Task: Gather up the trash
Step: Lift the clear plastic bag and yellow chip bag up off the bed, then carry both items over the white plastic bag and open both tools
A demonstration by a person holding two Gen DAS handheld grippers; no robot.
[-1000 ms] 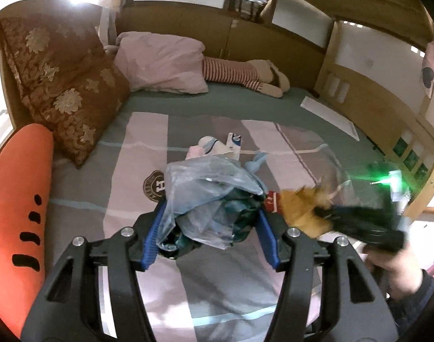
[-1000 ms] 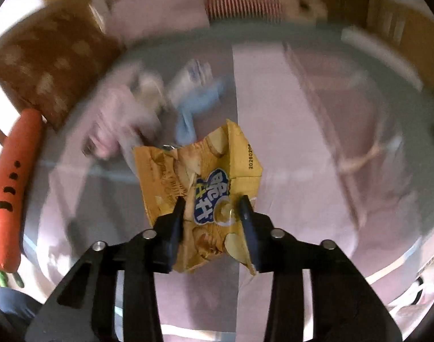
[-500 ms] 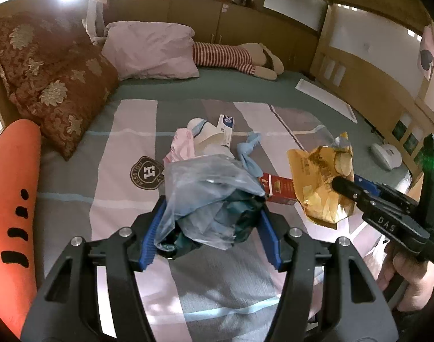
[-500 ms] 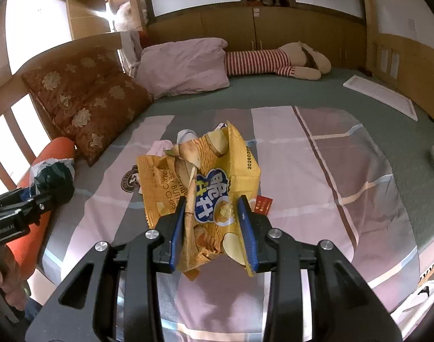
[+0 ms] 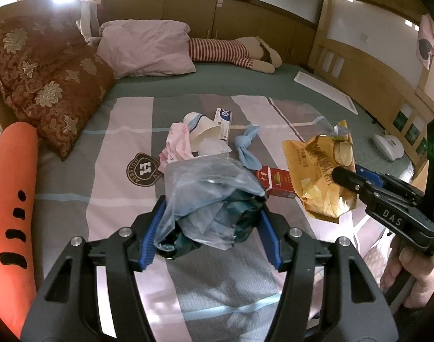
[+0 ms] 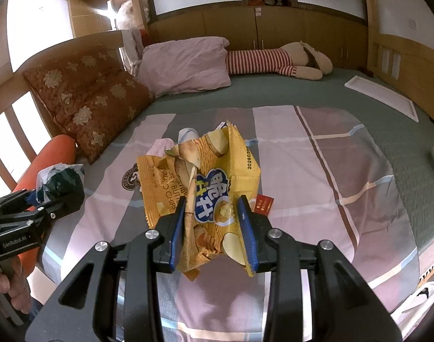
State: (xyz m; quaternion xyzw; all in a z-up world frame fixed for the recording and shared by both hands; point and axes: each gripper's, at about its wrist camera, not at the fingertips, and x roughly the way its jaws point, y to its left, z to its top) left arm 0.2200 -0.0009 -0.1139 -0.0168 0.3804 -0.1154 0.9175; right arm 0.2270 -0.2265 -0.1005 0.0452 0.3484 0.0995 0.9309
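Observation:
My left gripper (image 5: pixel 211 222) is shut on a crumpled plastic bag (image 5: pixel 205 188), clear with dark green inside, held above the striped bedspread (image 5: pixel 120 188). My right gripper (image 6: pixel 212 216) is shut on a yellow chip bag (image 6: pixel 211 176), also held off the bed. In the left wrist view the chip bag (image 5: pixel 319 171) hangs to the right, in the right gripper (image 5: pixel 345 176). More trash lies mid-bed: a pink wad (image 5: pixel 175 142), a white paper cup (image 5: pixel 204 131), a blue-and-white box (image 5: pixel 224 122), a knotted blue scrap (image 5: pixel 246 148) and a red box (image 5: pixel 276 181).
A brown floral cushion (image 5: pixel 51 91), a pink pillow (image 5: pixel 148 48) and a striped plush toy (image 5: pixel 234 51) line the head of the bed. An orange carrot cushion (image 5: pixel 11 193) lies along the left edge. A white board (image 5: pixel 325 91) and a white device (image 5: pixel 387 146) rest at the right.
The right gripper has lifted the chip bag up off the bed, away from the trash pile, and its blurred view has steadied. The left gripper keeps its hold on the plastic bag.

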